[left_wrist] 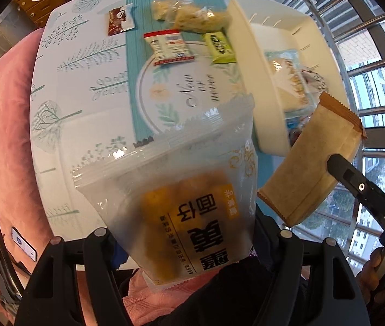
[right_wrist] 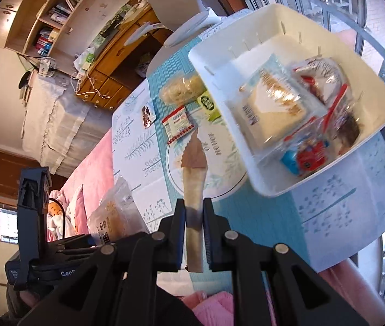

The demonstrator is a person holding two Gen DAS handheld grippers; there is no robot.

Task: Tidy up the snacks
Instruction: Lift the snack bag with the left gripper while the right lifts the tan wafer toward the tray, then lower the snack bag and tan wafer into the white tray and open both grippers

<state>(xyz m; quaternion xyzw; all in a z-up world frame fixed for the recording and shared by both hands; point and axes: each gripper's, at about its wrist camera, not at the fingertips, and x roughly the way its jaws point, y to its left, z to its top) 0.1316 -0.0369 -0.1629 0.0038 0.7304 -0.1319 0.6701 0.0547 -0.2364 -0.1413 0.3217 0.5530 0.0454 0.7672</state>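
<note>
**Both grippers carry snacks toward the bin**

The right gripper (right_wrist: 194, 233) pinches a flat tan paper-wrapped snack (right_wrist: 193, 190) edge-on, jaws nearly together. The left gripper (left_wrist: 192, 247) clasps a frosted plastic bread bag (left_wrist: 181, 190). Both hover near the white plastic bin (right_wrist: 260, 27), far right, likely for dropping in. Small packets (left_wrist: 169, 47) remain on the tablecloth (left_wrist: 84, 103).

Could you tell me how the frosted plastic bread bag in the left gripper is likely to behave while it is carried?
The frosted plastic bread bag probably flops: its thin film top stands crumpled and unsupported. It looks light for its size, mostly air around the yellowish bread. The glossy film may slip in the left gripper, and the bread could squash.
</note>
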